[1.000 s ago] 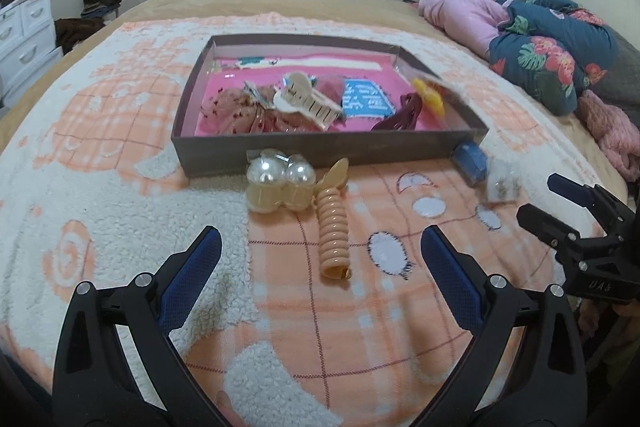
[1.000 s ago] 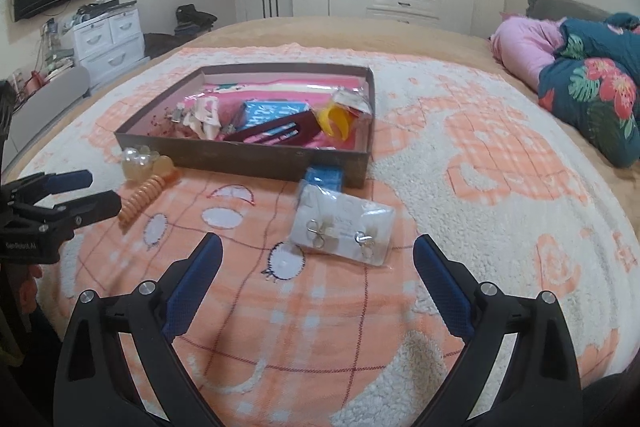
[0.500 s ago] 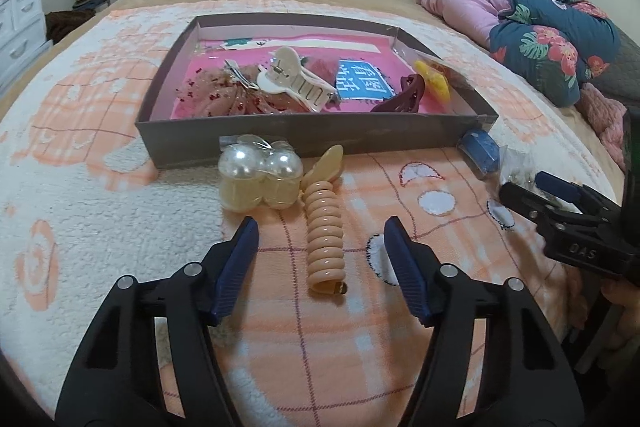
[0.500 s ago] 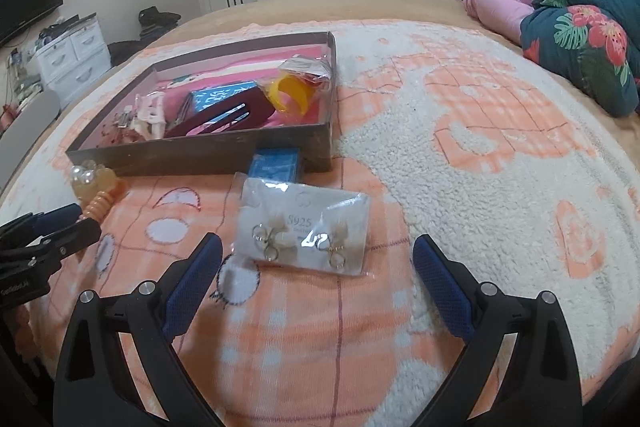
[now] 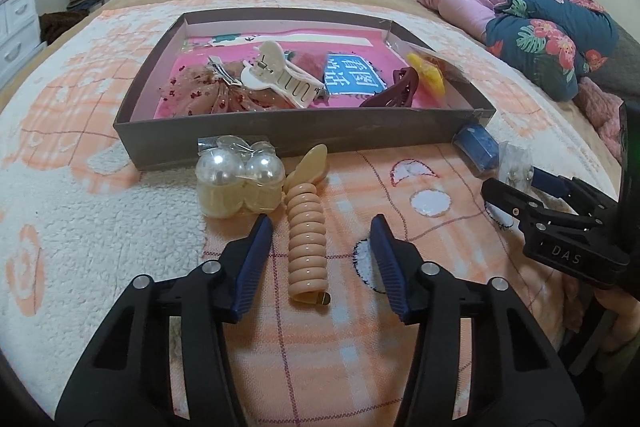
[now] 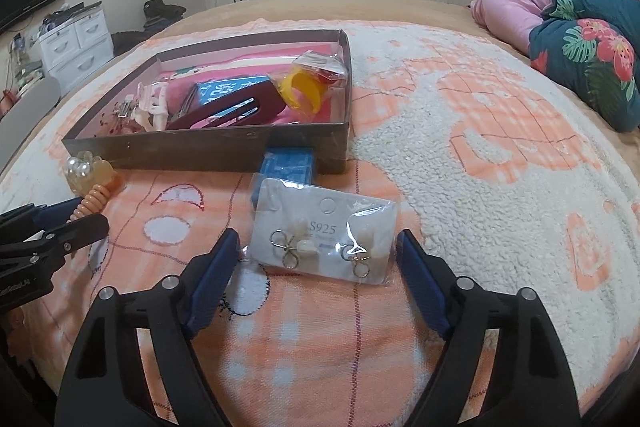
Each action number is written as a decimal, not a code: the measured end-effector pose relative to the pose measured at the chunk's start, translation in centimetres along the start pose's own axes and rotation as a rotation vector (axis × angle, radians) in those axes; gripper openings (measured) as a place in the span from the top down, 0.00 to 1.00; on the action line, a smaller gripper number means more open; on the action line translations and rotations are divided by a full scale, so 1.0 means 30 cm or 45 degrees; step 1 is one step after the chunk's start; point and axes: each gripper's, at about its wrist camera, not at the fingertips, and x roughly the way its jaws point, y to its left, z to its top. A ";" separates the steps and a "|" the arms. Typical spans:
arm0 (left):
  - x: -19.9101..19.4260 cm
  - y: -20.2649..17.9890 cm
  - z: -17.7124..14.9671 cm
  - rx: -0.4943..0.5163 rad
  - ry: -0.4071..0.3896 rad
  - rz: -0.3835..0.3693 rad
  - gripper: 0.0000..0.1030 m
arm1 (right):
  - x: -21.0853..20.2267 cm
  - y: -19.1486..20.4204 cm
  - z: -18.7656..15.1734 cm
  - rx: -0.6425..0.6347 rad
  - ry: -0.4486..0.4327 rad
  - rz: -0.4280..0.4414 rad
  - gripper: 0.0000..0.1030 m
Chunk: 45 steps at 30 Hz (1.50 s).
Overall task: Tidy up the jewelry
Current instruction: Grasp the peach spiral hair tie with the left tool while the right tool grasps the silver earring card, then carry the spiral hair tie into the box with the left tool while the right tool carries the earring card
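Observation:
A grey box (image 5: 304, 139) (image 6: 208, 147) with a pink floor lies on the bed and holds hair clips, a blue card and a yellow ring. In front of it lie a peach spiral hair tie (image 5: 306, 239), a bag of pearl bobbles (image 5: 238, 183), a small blue box (image 6: 290, 165) and a bagged earring card (image 6: 324, 237). My left gripper (image 5: 322, 261) is open, its fingers on either side of the spiral tie. My right gripper (image 6: 318, 281) is open, its fingers flanking the earring card's near edge.
The bed is covered by a fleecy orange-and-white blanket (image 6: 480, 155). Pink and floral bedding (image 5: 532, 27) is heaped at the far right. White drawers (image 6: 76, 47) stand left of the bed. Each gripper shows at the other view's edge.
Both grippers moved forward and down. The left now straddles the spiral tie with narrower jaws. The right closed in on the earring card and its jaws narrowed too.

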 end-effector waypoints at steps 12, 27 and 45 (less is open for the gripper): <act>-0.013 -0.029 -0.008 0.060 0.004 -0.029 0.89 | -0.015 -0.012 -0.001 0.012 -0.010 0.014 0.35; -0.100 -0.041 0.008 0.044 -0.101 -0.107 0.89 | -0.091 -0.028 0.003 0.028 -0.080 0.054 0.35; -0.180 0.066 0.068 -0.054 -0.226 -0.046 0.89 | -0.150 0.132 0.084 -0.127 -0.175 0.161 0.35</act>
